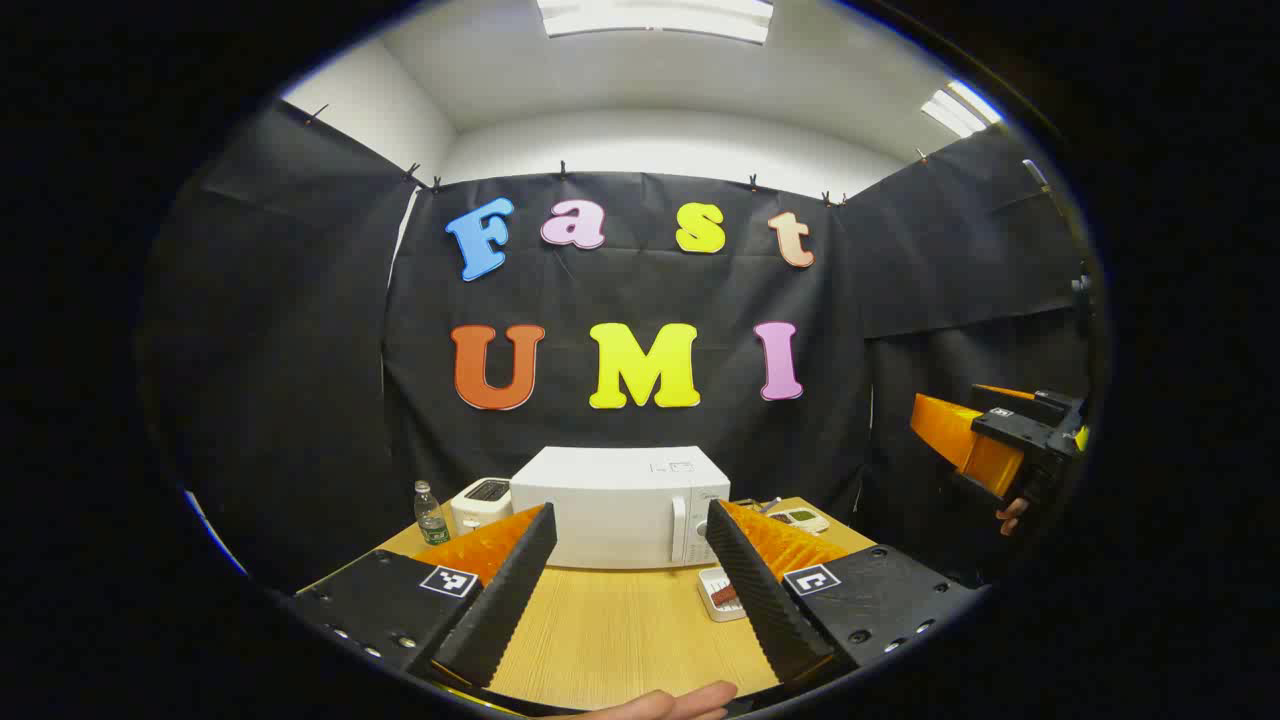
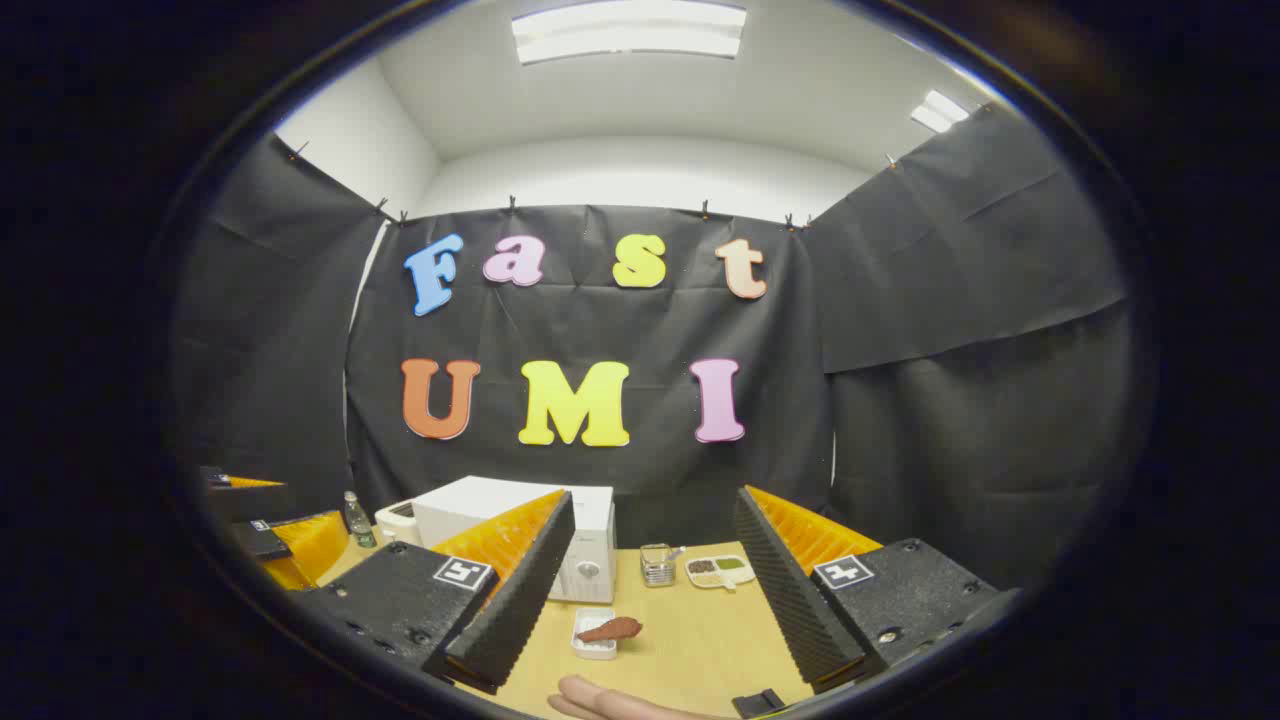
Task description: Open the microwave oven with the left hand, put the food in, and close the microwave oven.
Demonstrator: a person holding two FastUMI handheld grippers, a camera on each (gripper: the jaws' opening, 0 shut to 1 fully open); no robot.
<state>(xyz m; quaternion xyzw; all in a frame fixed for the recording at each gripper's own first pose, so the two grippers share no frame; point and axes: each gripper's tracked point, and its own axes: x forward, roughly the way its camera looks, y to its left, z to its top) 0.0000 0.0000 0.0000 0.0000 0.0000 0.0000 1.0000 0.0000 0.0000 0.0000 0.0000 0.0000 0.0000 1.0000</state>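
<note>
A white microwave oven (image 1: 620, 505) stands shut at the back of the wooden table (image 1: 620, 630); it also appears in the right gripper view (image 2: 595, 545). A small white dish with a brown piece of food (image 2: 605, 630) lies in front of the oven's right side, partly behind a finger in the left gripper view (image 1: 722, 592). My left gripper (image 1: 625, 590) hangs open above the table's near half, well short of the oven. My right gripper (image 2: 650, 590) is open too, with the food dish between and beyond its fingers. The right gripper (image 1: 1000, 440) shows at the far right of the left gripper view.
A white toaster (image 1: 482, 500) and a small water bottle (image 1: 430, 512) stand left of the oven. A divided tray with sauces (image 2: 720, 570) and a small glass jar (image 2: 657, 563) sit at the table's back right. Black cloth walls surround the table.
</note>
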